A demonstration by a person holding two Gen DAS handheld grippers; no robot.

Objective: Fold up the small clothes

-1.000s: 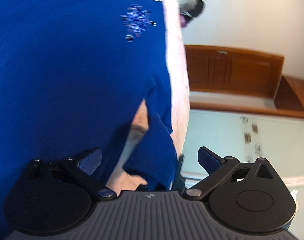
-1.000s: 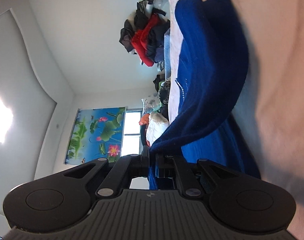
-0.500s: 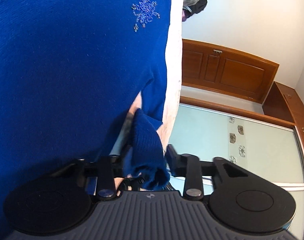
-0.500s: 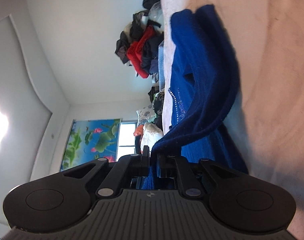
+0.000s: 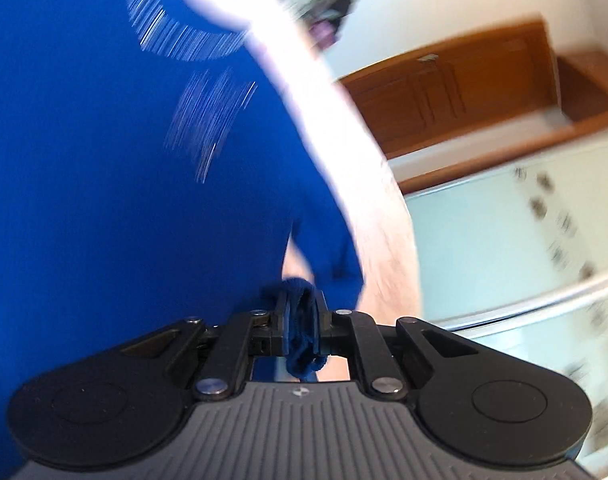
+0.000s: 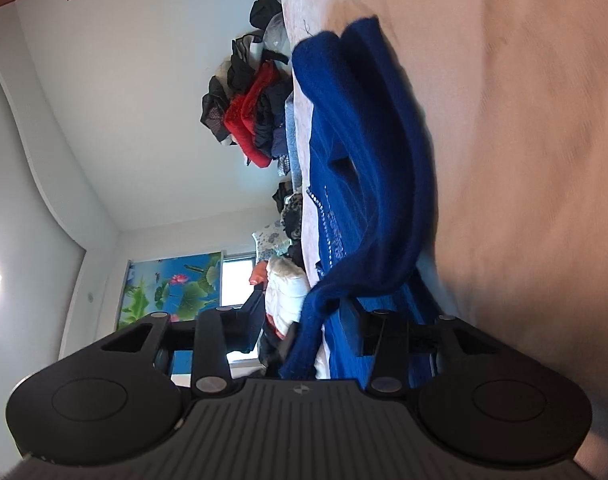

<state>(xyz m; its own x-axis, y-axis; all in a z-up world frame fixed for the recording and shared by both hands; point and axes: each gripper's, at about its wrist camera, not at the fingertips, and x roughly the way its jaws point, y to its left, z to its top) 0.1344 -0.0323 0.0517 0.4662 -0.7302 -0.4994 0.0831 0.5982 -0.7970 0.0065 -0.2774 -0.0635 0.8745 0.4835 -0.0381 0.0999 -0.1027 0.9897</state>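
A blue knit sweater lies spread on a pale pink bed; its sparkly neckline and motif are streaked by motion blur. My left gripper is closing, and its pads press on the cuff of one blue sleeve. In the right wrist view the sweater lies bunched along the bed. Its other sleeve droops down between the fingers of my right gripper. That gripper's jaws are opening and stand apart from the cloth.
A pile of dark and red clothes sits at the far end of the bed, with a white garment nearer. A wooden cabinet and a pale glass door stand beyond the bed's edge. A lotus picture hangs on the far wall.
My left gripper went from wide open to clamped on the sleeve cuff, then lifted and rolled. My right gripper let go of the other sleeve and its fingers spread apart.
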